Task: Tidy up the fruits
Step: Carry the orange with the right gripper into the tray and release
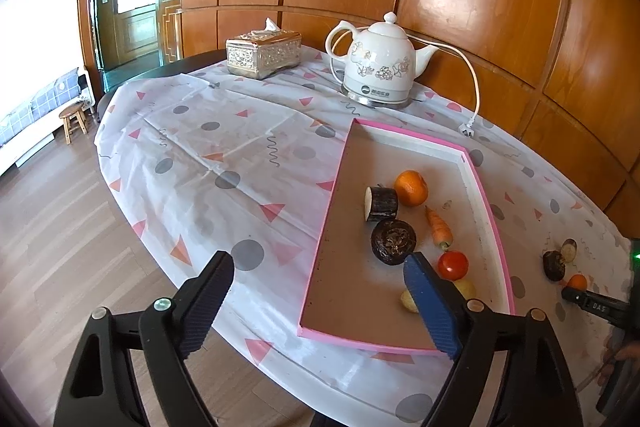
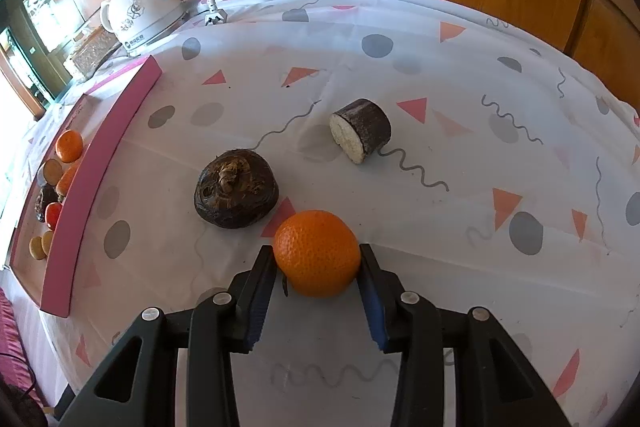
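Observation:
My right gripper [image 2: 316, 251] is shut on an orange [image 2: 318, 235] low over the patterned tablecloth, one pad against each side. Beyond it lie a dark round root [image 2: 236, 195] and a cut dark chunk with a white face [image 2: 362, 131]. The pink tray [image 1: 404, 135] holds another orange [image 1: 411, 187], a cut chunk [image 1: 381, 203], a dark root [image 1: 393, 241], a small carrot [image 1: 439, 227], a tomato [image 1: 452, 265] and yellow pieces [image 1: 409, 301] partly hidden by a finger. My left gripper [image 1: 320, 261] stands open and empty above the tray's near left edge.
A white kettle [image 1: 380, 67] with its cord and plug [image 1: 466, 129] stands at the back of the table beside a silver tissue box [image 1: 263, 53]. Wood panelling runs behind. The table's rounded edge drops to the floor on the left, near a small stool [image 1: 73, 119].

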A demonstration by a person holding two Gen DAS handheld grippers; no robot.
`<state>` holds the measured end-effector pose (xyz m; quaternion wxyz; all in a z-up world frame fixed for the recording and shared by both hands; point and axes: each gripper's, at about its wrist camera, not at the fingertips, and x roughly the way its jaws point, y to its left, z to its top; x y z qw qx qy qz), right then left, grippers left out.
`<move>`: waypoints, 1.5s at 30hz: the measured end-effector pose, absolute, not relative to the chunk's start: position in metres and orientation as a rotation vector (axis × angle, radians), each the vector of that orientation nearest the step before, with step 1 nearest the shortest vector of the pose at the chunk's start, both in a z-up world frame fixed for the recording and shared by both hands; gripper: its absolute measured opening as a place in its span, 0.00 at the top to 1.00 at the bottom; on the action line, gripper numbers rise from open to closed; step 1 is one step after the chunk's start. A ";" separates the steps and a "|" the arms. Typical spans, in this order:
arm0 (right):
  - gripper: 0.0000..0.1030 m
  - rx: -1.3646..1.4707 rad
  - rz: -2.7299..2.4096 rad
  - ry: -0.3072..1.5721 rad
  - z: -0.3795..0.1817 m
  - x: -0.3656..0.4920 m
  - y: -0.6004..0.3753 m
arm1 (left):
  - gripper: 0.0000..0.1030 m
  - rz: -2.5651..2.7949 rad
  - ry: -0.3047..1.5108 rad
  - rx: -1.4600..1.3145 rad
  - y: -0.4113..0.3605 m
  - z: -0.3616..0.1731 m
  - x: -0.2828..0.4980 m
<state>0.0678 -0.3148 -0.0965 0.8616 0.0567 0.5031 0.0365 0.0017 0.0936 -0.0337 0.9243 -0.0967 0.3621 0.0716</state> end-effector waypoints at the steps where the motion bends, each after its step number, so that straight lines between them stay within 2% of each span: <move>1: 0.60 0.113 0.072 1.049 -0.096 0.067 -0.313 | 0.14 0.147 0.743 -0.200 0.094 -0.034 0.002; 14: 0.63 0.113 0.145 1.005 -0.071 0.050 -0.293 | 0.14 0.155 0.777 -0.225 0.100 -0.044 0.006; 31: 0.63 0.011 0.488 0.941 -0.027 0.083 -0.162 | 0.10 0.152 0.801 -0.267 0.107 -0.051 0.009; 45: 0.62 -0.015 0.502 1.051 -0.060 0.133 -0.105 | 0.10 0.169 0.826 -0.283 0.115 -0.061 0.013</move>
